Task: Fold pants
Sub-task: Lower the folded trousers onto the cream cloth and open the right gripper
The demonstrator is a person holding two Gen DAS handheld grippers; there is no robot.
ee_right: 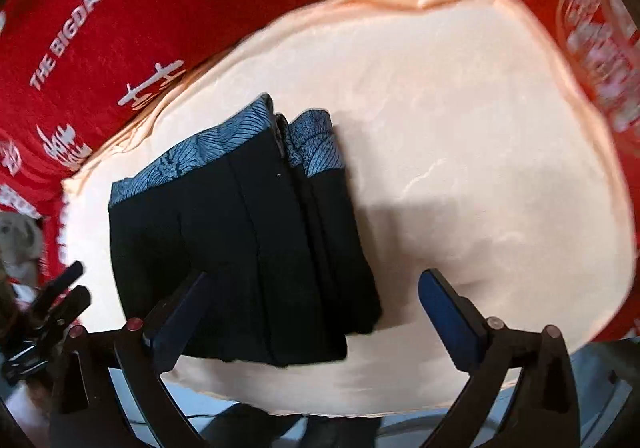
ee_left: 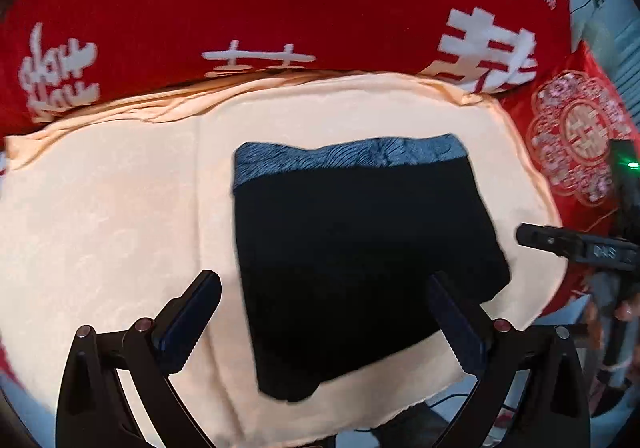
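Nearest us, both grippers stand released, jaws wide and holding nothing. Our left gripper (ee_left: 324, 312) hangs above the near-left part of the pants (ee_left: 360, 268); one finger (ee_left: 192, 320) shows over bare cloth and the other over black fabric, with no sign that either touches. Our right gripper (ee_right: 316, 312) hangs over the near edge of the pants (ee_right: 244, 248), again apparently clear of them.

The main risk we judge is a low finger catching the top layer as we pull away. The fold is loose fabric with nothing pinning it, so a snag at the near edge would drag a layer open or slide the whole bundle across the smooth cloth (ee_left: 120, 208). The near edge of the pants lies close to the front edge of that cloth, so a tug toward us could take the bundle over it. The right-hand side, seen from the right wrist, shows several stacked layers that look slightly stepped, and these could spring apart if nudged.

The pants lie about mid-cloth as a compact dark rectangle, black with a blue patterned waistband (ee_right: 192, 156) on the far side. They look folded and fairly flat. Beyond them, a red blanket (ee_left: 280, 8) with white lettering borders the cloth.
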